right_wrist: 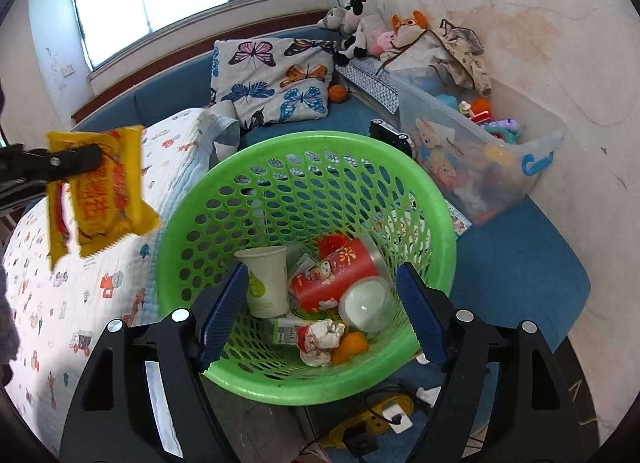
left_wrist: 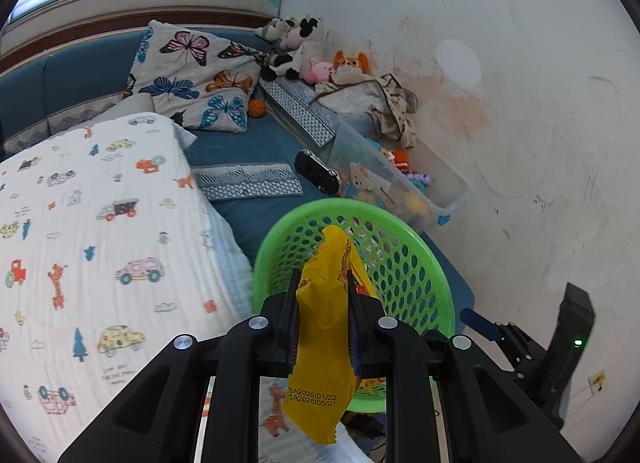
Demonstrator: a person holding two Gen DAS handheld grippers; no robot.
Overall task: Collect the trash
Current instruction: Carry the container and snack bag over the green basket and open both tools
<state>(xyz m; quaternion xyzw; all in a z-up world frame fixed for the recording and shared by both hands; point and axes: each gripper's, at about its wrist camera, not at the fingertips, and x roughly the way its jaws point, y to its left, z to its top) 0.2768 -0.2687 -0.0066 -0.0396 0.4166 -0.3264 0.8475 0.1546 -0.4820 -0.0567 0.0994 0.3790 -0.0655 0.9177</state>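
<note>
I've got my left gripper (left_wrist: 323,279) clamped on the yellow snack wrapper (left_wrist: 326,327), a crinkly glossy foil packet with a saw-tooth edge and a printed date stamp near its lower end. Both ribbed blue pads press flat on its sides. From the right wrist view the same wrapper (right_wrist: 100,187) hangs off to the left of the basket rim, above the quilt, not over the opening.

My right gripper (right_wrist: 320,315) stands wide apart with nothing between its blue ridged pads; it points down into the green basket (right_wrist: 436,223). The basket is round, moulded plastic, its wall a lattice of oval holes, thick smooth rim.

In the basket's bottom I see a white paper cup (right_wrist: 266,279) lying against the wall nearest the left rim, a red printed cup (right_wrist: 334,277) on its side beside it, a clear domed lid (right_wrist: 366,303) touching the red cup, a crumpled white wad (right_wrist: 322,337) and a small orange lump (right_wrist: 350,347) just beside that.

The basket sits at the near edge of the blue couch (right_wrist: 520,259), beside the quilt (left_wrist: 100,223), which is puckered white cotton printed with little cars. Towards the couch's back corner: a butterfly pillow (left_wrist: 196,79), plush toys (left_wrist: 296,47), and a clear plastic bin (right_wrist: 480,151) along the wall edge.
</note>
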